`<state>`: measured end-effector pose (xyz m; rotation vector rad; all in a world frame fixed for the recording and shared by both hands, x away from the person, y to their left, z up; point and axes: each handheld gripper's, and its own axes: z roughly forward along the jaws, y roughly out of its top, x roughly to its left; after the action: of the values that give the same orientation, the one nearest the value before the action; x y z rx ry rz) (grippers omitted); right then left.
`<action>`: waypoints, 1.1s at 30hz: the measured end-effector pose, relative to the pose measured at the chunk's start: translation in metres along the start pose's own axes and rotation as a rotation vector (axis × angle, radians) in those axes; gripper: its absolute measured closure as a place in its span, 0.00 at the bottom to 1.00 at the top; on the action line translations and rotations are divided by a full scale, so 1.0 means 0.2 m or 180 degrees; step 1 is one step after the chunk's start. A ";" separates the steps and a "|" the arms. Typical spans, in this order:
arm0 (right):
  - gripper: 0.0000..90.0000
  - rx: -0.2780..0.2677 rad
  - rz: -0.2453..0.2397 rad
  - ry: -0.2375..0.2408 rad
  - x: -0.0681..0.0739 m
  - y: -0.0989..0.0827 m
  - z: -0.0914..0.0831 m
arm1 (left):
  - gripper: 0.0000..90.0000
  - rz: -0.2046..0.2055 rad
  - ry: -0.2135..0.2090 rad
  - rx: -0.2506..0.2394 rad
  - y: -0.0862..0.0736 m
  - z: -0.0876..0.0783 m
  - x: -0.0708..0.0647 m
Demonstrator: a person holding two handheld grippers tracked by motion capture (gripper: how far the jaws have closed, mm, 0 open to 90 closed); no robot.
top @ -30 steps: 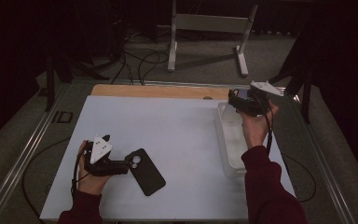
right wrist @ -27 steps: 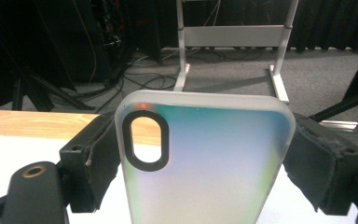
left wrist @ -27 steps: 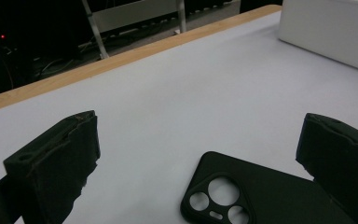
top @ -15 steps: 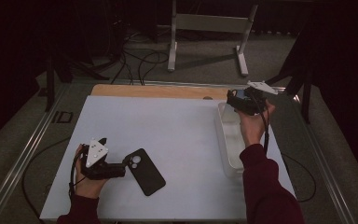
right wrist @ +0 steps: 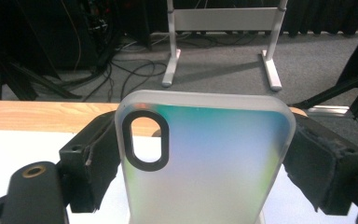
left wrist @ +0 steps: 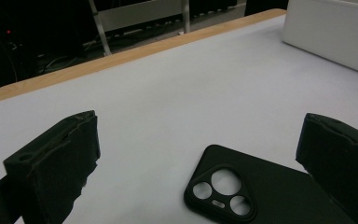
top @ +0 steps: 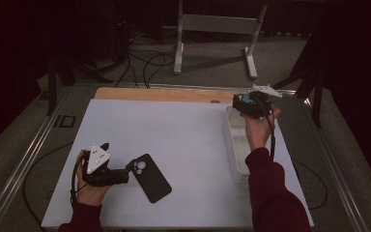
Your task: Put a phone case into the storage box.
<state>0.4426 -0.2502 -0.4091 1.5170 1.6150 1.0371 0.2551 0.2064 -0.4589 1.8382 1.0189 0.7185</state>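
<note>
A: Where are your tongs just now?

B: My left gripper (top: 128, 170) sits low at the near left of the white table (top: 183, 145); its jaws are spread wide, nothing between the pads; in the left gripper view the black phone case (left wrist: 256, 191) lies flat on the table between the two jaws, its camera cut-out toward me, apart from the left jaw; whether the right jaw brushes it I cannot tell.

A: And the other hand?

B: My right gripper (top: 239, 104) is up at the far right, above the far end of the clear bin (top: 234, 154); its pads are pinching the iridescent phone case (right wrist: 205, 163) by its two long edges, the case standing upright with its oval camera hole at the upper left in the right gripper view.

A: What lies beyond?

B: The wooden strip (top: 159, 94) along the table's far edge; past it a grey floor with cables and a metal stand (top: 212, 29).
</note>
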 end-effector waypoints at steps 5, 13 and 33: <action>0.18 0.0034 -0.0056 -0.0024 0.01 -0.01 0.03 | 0.00 -0.0004 -0.0005 -0.0005 0.00 0.00 0.00; 0.18 0.0117 -0.0082 -0.0036 0.02 -0.03 0.06 | 0.00 -0.0011 -0.0012 -0.0012 0.00 0.00 0.00; 0.18 0.0346 -0.0074 -0.0117 0.02 -0.08 0.14 | 0.00 -0.0026 -0.0025 -0.0029 0.00 0.00 0.00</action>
<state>0.4600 -0.2425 -0.4356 1.5752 1.6832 0.9164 0.2552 0.2069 -0.4587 1.8266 1.0158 0.7095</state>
